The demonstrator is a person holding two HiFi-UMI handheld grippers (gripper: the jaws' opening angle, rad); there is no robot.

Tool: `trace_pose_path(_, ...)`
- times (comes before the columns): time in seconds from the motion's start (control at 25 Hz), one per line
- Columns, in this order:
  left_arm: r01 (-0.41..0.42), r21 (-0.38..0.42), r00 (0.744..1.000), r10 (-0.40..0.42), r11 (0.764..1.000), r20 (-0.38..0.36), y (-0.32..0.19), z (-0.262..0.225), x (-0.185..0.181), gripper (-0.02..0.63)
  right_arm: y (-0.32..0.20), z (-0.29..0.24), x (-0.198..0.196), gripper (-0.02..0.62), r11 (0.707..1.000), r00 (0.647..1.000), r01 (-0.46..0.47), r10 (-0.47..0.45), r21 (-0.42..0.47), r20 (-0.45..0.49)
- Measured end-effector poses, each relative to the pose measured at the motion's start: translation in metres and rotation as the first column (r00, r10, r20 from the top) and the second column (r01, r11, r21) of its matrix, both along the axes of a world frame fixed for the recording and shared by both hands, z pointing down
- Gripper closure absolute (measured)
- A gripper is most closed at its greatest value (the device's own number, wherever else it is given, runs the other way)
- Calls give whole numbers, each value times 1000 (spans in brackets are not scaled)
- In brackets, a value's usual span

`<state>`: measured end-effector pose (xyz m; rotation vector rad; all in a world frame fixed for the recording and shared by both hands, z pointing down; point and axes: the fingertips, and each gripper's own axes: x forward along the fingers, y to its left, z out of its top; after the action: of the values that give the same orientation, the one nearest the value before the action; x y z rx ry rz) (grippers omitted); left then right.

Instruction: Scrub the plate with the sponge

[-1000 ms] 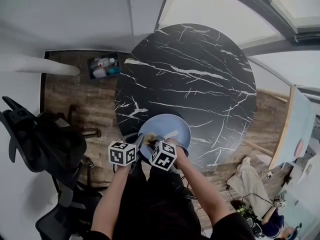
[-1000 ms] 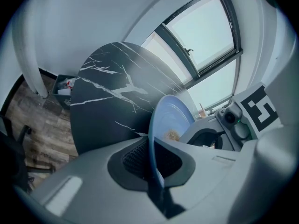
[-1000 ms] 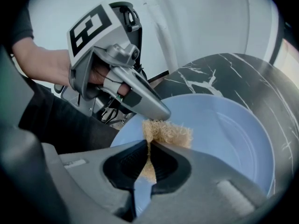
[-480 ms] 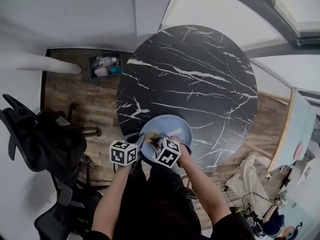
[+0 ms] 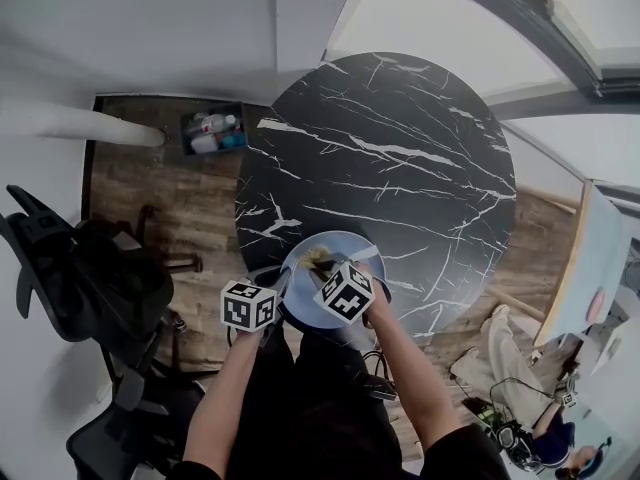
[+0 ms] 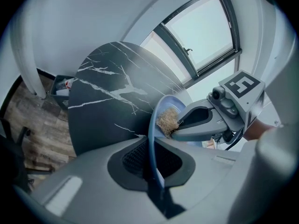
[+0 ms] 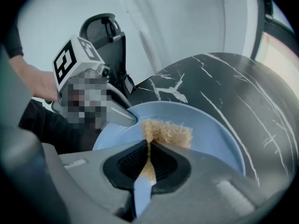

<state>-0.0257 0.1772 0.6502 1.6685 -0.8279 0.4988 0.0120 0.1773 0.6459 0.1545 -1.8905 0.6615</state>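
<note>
1. Where the round black marble table (image 5: 400, 148) curves toward the bottom of the head view, the light blue plate (image 5: 352, 246) sits at its near edge, just below the middle of the frame.
2. The left gripper (image 6: 153, 146) has its jaws pressed together on the plate's rim. In the left gripper view the plate shows edge-on as a thin blue arc rising from between the dark pads at lower centre.
3. The right gripper (image 7: 147, 148) pinches the sponge (image 7: 168, 133), a tan, fibrous wad. Its frayed end sticks out past the jaw tips and touches the plate's inner surface near the centre of the right gripper view.
4. In the head view the sponge appears as a small tan patch on the left part of the plate, just above the right gripper's marker cube (image 5: 345, 293).
5. The left gripper's marker cube (image 5: 248, 306) lies to the lower left of the plate, close beside the other cube but apart from it.
6. In the left gripper view the right gripper comes in from the right, and its tips with the sponge meet the plate just right of centre.
7. At the left of the head view a black office chair (image 5: 90, 278) stands on the wood floor, and a box of bottles (image 5: 210, 133) sits at upper left beside the table.
</note>
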Motion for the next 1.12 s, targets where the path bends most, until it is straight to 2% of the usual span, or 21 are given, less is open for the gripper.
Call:
trace_pose_path(0.4, 8, 2, 1000, -8, 1000, -3, 0, 0, 0, 591, -23, 0, 17, 574, 984, 984, -168, 172, 64, -55)
trace_pose_path(0.88, 12, 1, 1000, -12, 1000, -8, 0, 0, 0, 591, -39, 0, 61, 574, 925, 926, -346, 363, 157, -103)
trace_pose_path(1.12, 15, 8, 1000, -15, 1000, 1, 0, 0, -1, 591, -40, 0, 82, 574, 904, 905, -377, 406, 202, -128)
